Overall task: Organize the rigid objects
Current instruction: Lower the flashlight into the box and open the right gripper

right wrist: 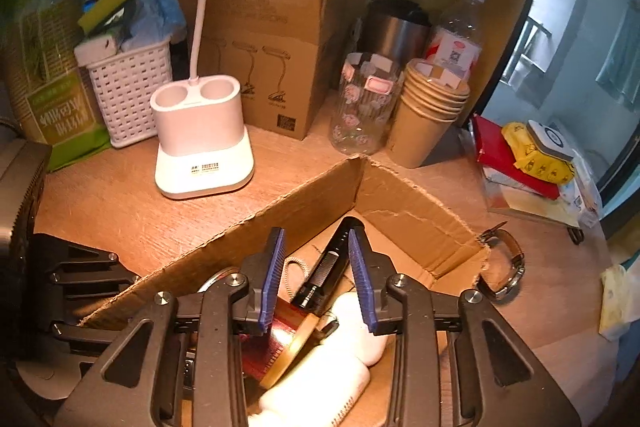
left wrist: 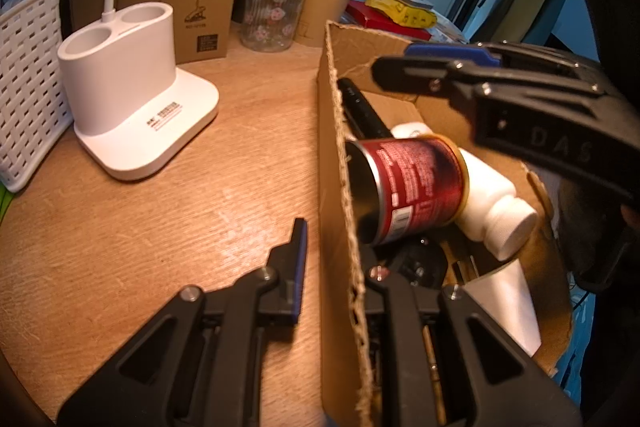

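Left gripper (left wrist: 334,259) clamps cardboard box (left wrist: 340,155) wall; right gripper (right wrist: 316,275) empty above.

The left gripper (left wrist: 332,267) reaches up from the bottom of its own view, tilted downward, its jaws clamped on a cardboard wall. The right gripper (right wrist: 316,279) rises from the bottom centre of its view, also tilted downward, blue pads (right wrist: 272,279) parted with nothing pressed between them. In the left view it crosses the upper right.
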The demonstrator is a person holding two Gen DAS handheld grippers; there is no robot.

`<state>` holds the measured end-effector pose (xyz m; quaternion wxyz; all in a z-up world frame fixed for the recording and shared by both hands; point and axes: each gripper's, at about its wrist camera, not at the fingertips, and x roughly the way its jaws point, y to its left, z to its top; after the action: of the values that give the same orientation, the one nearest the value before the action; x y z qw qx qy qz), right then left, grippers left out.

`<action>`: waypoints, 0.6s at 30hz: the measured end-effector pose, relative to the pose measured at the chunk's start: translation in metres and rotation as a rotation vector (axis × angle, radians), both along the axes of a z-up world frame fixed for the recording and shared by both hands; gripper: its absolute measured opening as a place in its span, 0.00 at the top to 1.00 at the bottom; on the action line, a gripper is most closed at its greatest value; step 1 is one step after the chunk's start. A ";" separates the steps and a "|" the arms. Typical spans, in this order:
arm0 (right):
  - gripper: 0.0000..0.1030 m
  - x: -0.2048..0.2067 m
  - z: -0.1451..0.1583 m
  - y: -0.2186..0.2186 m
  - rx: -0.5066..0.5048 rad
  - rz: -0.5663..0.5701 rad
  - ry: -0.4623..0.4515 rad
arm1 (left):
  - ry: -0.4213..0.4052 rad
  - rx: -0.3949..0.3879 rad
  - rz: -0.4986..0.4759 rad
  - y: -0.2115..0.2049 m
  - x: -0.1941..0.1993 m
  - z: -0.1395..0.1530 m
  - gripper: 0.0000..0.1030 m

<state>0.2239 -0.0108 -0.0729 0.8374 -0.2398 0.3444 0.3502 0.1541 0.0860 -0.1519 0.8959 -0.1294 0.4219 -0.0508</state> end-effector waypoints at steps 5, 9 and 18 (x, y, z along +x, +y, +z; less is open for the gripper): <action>0.64 0.003 0.008 -0.014 0.019 -0.032 -0.015 | 0.000 0.000 0.000 0.000 0.000 0.000 0.85; 0.61 0.006 0.012 -0.030 0.040 -0.068 -0.018 | 0.000 0.000 0.000 0.000 0.000 0.000 0.85; 0.60 0.015 0.024 -0.069 0.082 -0.155 -0.034 | 0.000 0.000 0.000 -0.001 0.000 0.000 0.85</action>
<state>0.2389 -0.0796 -0.0487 0.8770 -0.1837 0.3328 0.2939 0.1540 0.0855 -0.1518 0.8960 -0.1293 0.4218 -0.0507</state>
